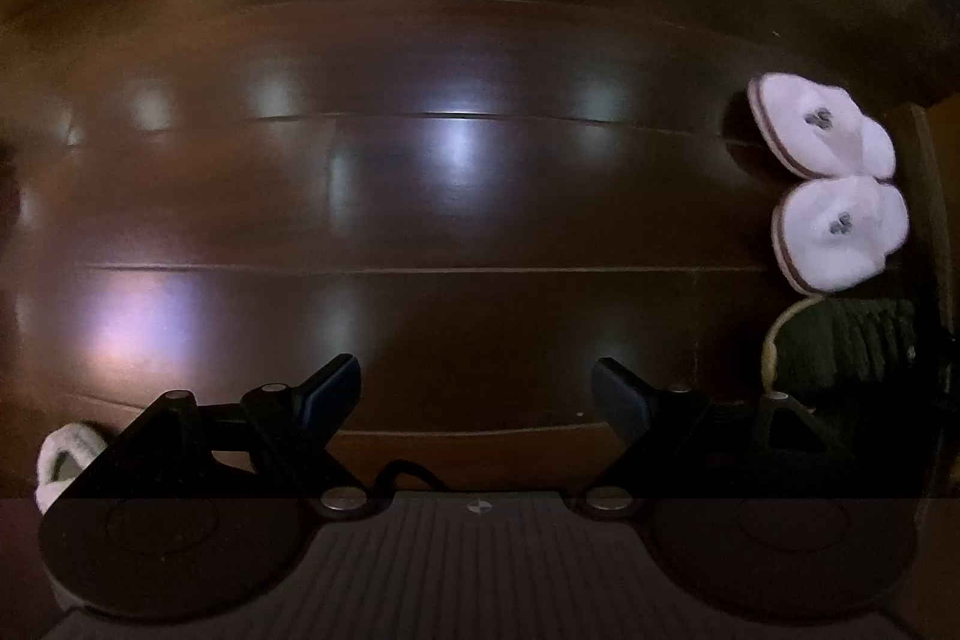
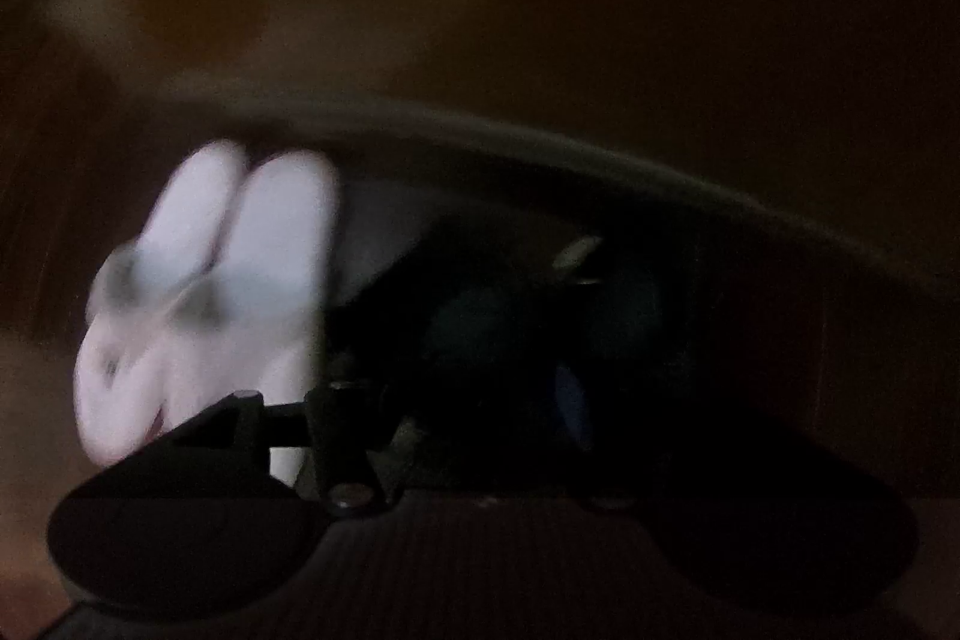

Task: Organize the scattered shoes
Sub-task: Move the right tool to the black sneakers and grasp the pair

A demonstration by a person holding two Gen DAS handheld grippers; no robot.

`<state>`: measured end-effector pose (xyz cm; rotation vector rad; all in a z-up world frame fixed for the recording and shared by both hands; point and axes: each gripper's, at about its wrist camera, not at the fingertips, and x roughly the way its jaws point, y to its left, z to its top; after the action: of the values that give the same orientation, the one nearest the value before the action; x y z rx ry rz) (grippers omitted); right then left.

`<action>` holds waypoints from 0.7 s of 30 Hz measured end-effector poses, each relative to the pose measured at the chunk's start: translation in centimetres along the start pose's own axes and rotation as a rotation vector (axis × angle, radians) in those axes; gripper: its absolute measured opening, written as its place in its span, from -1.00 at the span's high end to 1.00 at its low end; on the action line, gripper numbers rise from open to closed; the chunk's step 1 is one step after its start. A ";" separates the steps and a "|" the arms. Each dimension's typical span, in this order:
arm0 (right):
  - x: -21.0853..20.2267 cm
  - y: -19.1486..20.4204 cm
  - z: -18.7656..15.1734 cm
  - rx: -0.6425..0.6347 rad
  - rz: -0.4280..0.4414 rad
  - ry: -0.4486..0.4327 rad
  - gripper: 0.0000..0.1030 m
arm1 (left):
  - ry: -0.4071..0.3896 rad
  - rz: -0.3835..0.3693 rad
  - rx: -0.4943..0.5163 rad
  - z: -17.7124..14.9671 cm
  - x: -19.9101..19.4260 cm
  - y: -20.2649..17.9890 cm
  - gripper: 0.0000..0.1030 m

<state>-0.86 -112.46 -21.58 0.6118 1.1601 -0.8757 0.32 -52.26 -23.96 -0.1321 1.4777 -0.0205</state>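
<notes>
While left tongs [image 1: 477, 394] gape empty over the wooden floor [image 1: 420, 196], two white slippers [image 1: 831, 178] lie side by side, far right; right tongs' [image 2: 480, 370] grip unreadable (dark, blurred).

Dark glossy wooden plank floor [image 1: 456, 58], pale light reflections, dim room
</notes>
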 end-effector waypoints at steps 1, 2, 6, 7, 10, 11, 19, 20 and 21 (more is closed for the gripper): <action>-1.2 3.2 -1.6 -0.147 0.014 0.001 -0.14 | -0.005 -0.004 -0.017 0.4 -0.4 0.8 -0.71; -1.4 4.0 -2.0 -0.180 0.017 0.002 -0.15 | -0.010 -0.007 -0.034 0.7 -0.7 1.7 -0.71; -4.6 13.8 -8.3 -0.501 0.082 0.003 -0.19 | -0.041 -0.033 -0.135 2.2 -2.7 6.1 -0.71; -5.3 15.8 -9.7 -0.541 0.111 0.014 -0.20 | -0.052 -0.033 -0.167 2.5 -3.3 7.6 -0.71; -8.1 23.6 -15.2 -0.658 0.237 0.066 -0.22 | -0.087 -0.026 -0.275 3.3 -4.9 12.9 -0.71; -8.6 25.2 -16.2 -0.677 0.258 0.074 -0.22 | -0.099 -0.018 -0.316 3.4 -5.4 14.9 -0.71; -18.4 44.4 -33.7 -1.064 0.559 0.132 -0.22 | -0.177 0.082 -0.669 2.9 -7.8 30.0 -0.71; -19.5 46.1 -36.1 -1.106 0.601 0.148 -0.22 | -0.174 0.095 -0.719 2.7 -7.9 32.0 -0.71; -20.6 47.7 -38.3 -1.145 0.639 0.164 -0.22 | -0.168 0.104 -0.789 2.4 -8.0 34.5 -0.71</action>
<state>16.45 -50.69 -14.73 0.0591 1.2824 0.4251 -0.42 -17.03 -19.27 -0.6766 1.2528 0.6483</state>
